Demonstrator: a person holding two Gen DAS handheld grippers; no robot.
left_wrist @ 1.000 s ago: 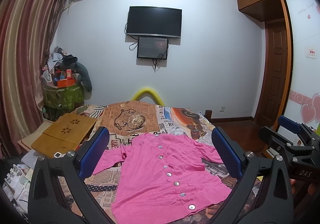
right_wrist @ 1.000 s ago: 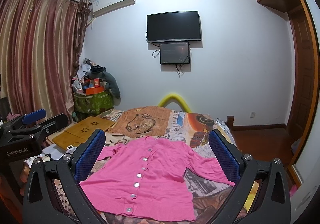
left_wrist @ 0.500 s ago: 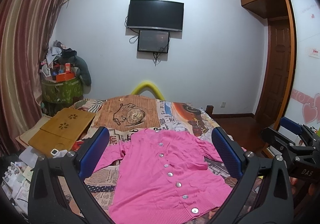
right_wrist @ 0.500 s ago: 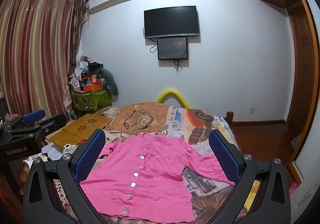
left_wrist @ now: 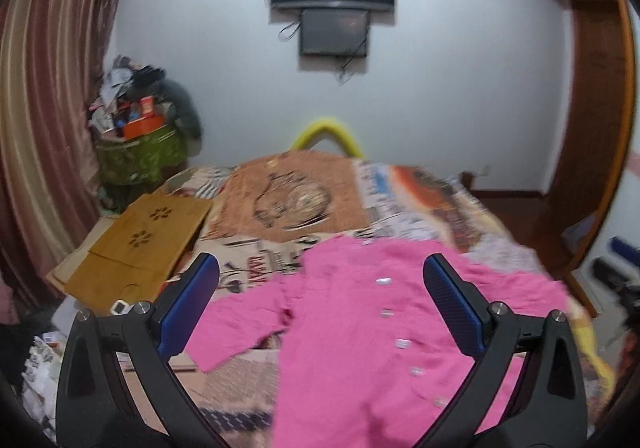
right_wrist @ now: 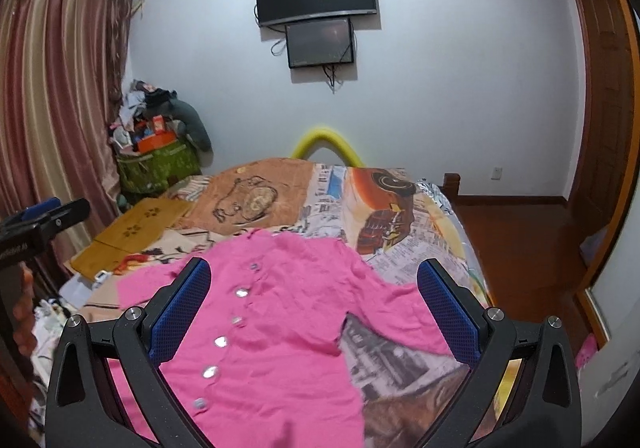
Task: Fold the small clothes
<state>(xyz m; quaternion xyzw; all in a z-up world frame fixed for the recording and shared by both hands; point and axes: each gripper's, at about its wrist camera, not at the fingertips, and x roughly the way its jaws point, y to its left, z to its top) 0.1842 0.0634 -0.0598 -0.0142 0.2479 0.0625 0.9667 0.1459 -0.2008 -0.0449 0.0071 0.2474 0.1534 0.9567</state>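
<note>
A pink buttoned cardigan [left_wrist: 372,332] [right_wrist: 280,328] lies flat and face up on the bed, both sleeves spread out, a row of silver buttons down its front. My left gripper [left_wrist: 320,300] hovers above its left sleeve and chest, fingers wide open with nothing between them. My right gripper [right_wrist: 314,304] hangs over the cardigan's front and right sleeve, also open and holding nothing. The right gripper shows at the right edge of the left wrist view, and the left one at the left edge of the right wrist view.
The bed [right_wrist: 400,216] carries a patterned sheet and a brown printed cloth [left_wrist: 288,196]. A wooden lap tray [left_wrist: 140,236] lies at the bed's left side. A cluttered green bin [right_wrist: 160,164] stands by the curtain. A wooden floor and door are on the right.
Both grippers have come down and forward toward the cardigan, which now looks larger. The left view has swung left and is blurred by motion. Both stay open.
</note>
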